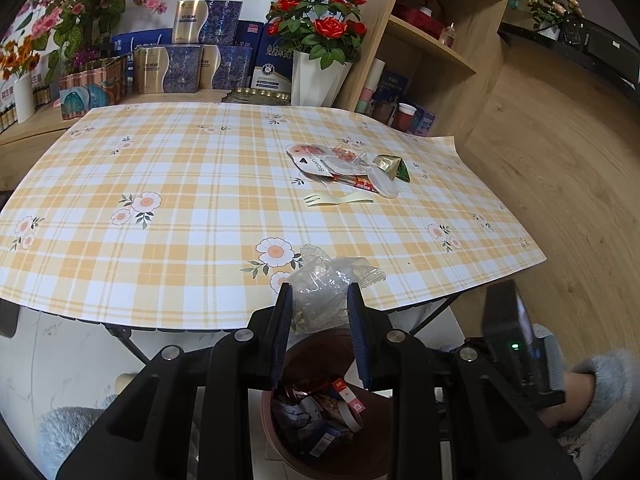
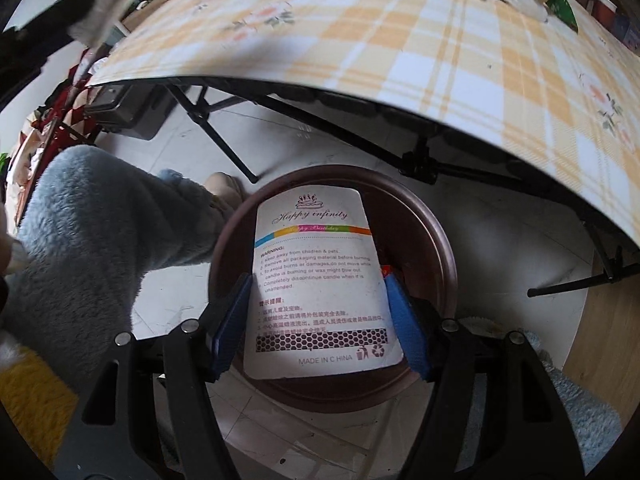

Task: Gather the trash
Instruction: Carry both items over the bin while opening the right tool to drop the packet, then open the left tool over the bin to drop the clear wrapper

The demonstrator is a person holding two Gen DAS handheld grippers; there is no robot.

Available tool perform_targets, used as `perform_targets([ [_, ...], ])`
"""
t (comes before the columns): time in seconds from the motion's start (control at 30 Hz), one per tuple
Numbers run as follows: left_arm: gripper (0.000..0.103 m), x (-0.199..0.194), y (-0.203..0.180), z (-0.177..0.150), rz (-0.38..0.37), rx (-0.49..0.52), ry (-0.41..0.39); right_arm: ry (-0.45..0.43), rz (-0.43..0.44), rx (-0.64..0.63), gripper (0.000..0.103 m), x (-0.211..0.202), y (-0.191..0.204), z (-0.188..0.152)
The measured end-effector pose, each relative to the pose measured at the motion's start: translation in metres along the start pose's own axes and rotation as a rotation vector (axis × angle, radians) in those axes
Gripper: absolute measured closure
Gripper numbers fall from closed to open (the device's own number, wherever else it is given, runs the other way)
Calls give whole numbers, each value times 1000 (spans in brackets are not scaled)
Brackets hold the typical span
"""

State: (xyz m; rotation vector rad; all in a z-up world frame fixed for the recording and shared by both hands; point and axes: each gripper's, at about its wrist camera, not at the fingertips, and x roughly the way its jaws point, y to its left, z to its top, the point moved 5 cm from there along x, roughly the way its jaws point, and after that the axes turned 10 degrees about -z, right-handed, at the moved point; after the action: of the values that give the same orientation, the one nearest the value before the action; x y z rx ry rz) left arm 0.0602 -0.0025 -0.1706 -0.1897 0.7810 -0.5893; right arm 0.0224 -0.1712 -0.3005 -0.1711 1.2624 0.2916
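Note:
My left gripper (image 1: 318,290) is shut on a crumpled clear plastic bag (image 1: 320,280) at the table's near edge, above a brown trash bin (image 1: 280,432) holding several wrappers. More trash lies far right on the table: a white package (image 1: 310,160), a gold and green wrapper (image 1: 394,166), a cream plastic fork (image 1: 340,199). My right gripper (image 2: 320,284) is shut on a white "Happy infinity" candle card (image 2: 316,284), held over the brown bin (image 2: 436,240) below the table edge.
A yellow plaid tablecloth (image 1: 180,184) covers the folding table. Gift boxes (image 1: 192,68), a rose vase (image 1: 320,72) and a wooden shelf (image 1: 432,40) stand behind. The person's fuzzy blue sleeve (image 2: 100,232) is left of the bin; table legs (image 2: 216,136) cross under.

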Motion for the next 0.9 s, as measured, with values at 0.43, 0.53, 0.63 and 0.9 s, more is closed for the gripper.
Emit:
perform_targets([
  [0.43,76,4,-2,-4,-15,28,8,-171,-9,68,9,-35,-17,19],
  [0.53,76,7,-7,-8,-61,55,11,-307,-95,29,6,-59,-27,23],
  [0.63,76,16,-14,-17,-98,109,33,-407,-170,-3,6,-75,-37,22],
  [0.9,75,46,-25,-46,-95,245,111,-535,-292,90,6,-83,-74,9],
])
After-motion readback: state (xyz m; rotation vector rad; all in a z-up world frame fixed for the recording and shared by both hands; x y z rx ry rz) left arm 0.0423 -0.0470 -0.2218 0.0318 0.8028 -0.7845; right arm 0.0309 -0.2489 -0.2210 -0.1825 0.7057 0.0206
